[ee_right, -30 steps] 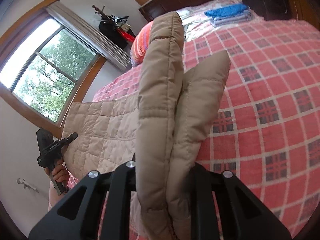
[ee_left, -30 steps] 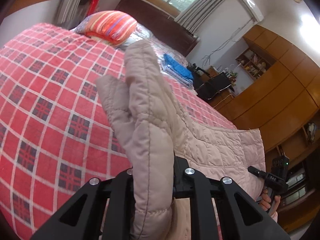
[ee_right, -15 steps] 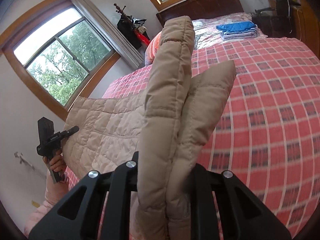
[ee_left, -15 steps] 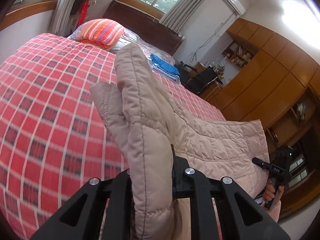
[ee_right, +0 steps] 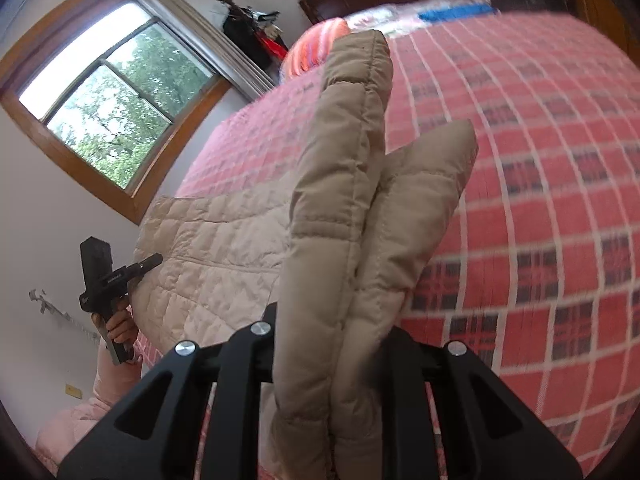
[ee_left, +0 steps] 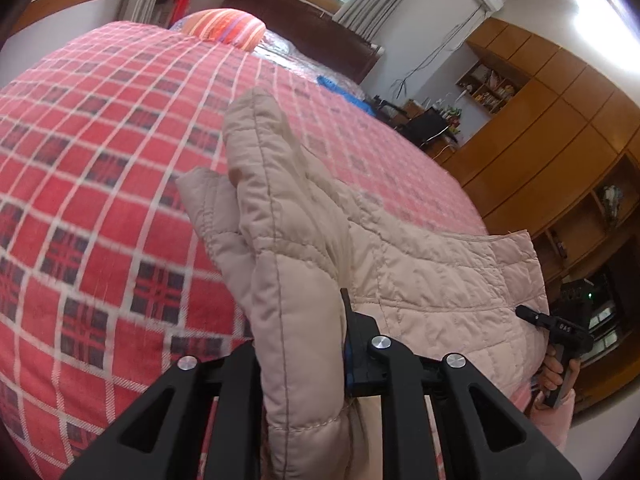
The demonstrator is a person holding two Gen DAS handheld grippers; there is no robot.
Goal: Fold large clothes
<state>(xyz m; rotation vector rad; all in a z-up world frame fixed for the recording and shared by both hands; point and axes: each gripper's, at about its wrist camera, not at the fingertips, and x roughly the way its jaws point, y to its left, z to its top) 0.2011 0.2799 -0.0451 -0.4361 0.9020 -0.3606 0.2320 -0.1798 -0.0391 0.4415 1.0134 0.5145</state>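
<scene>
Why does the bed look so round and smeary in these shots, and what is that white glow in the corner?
Left wrist view: the fisheye lens bulges the checked bedspread, its squares smeared by motion blur; ceiling glare washes out the top right. Right wrist view: the bedspread blurs worse, the window is overexposed at its top, yet the quilted jacket stays sharp.

Jacket [ee_left: 432, 280]: beige, quilted, padded, with stitched square panels. It hangs spread in the air above a red checked bed, stretched between two held edges. At each held edge the fabric is bunched into thick doubled folds that stand upright. In the right wrist view the folds [ee_right: 352, 200] rise in two lobes, one taller than the other. The flat span between the edges shows a straight top hem. Lower part hidden.
</scene>
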